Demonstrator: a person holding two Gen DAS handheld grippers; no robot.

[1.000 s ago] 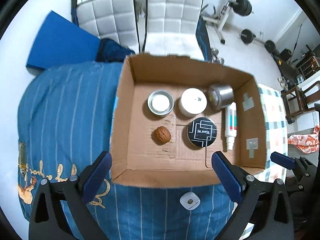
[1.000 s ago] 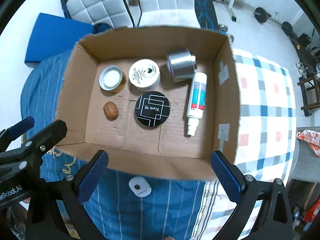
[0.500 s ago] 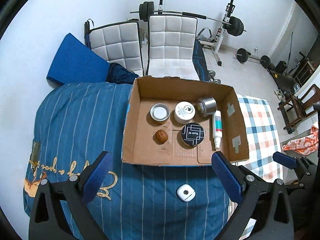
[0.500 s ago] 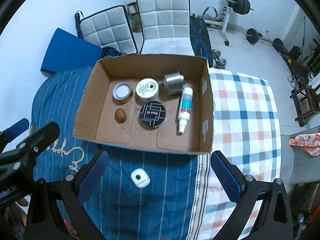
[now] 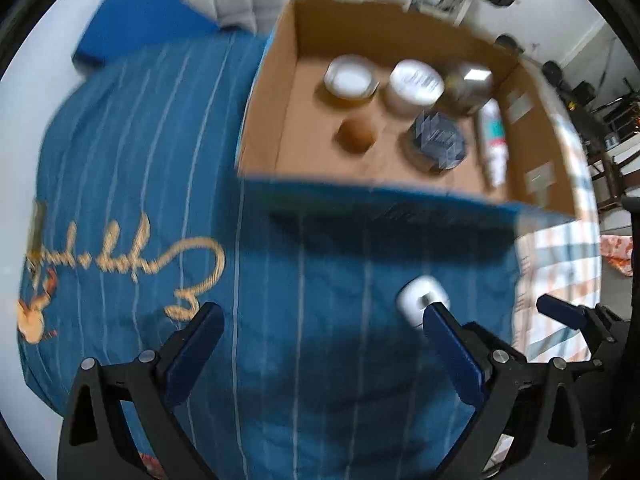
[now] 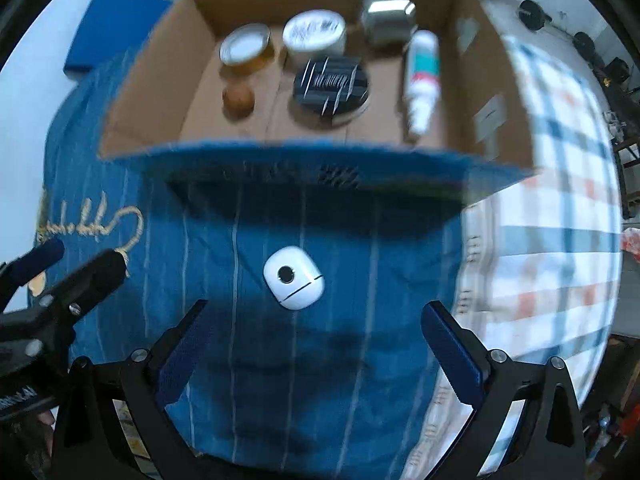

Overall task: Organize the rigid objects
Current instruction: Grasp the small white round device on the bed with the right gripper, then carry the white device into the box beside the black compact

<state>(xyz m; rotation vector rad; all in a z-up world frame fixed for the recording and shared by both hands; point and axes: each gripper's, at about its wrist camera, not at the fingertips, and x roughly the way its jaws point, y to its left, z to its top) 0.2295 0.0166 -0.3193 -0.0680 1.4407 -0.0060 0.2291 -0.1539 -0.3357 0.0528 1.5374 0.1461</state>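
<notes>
Nearest the cameras, both tongs are spread wide and hold nothing. The right tongs [image 6: 316, 344] hang above a blue striped bedspread [image 6: 248, 344], with a small white rounded case [image 6: 293, 277] lying on the cloth just ahead of them, roughly between the two blue finger pads. The left tongs [image 5: 320, 350] hang over the same bedspread further to the left; from their camera, the white case [image 5: 420, 300] sits just beyond the tip of the right-hand finger, partly hidden by it.

Beyond the case stands an open cardboard box [image 6: 160, 76] on the bed. Both views are blurred, so fine detail is lost. Inside the box, nearest row: a small brown round object [image 6: 238, 98] at left, a flat black round tin [image 6: 331, 84] in the middle, and a white spray bottle [image 6: 421, 80] lying on its side at right. Behind them: a silver-lidded jar [image 6: 245, 46], a white round tub [image 6: 314, 32] and a metal cup [image 6: 387, 16] tipped over.

To the right of the box lies a checked cloth [image 6: 560, 200].
</notes>
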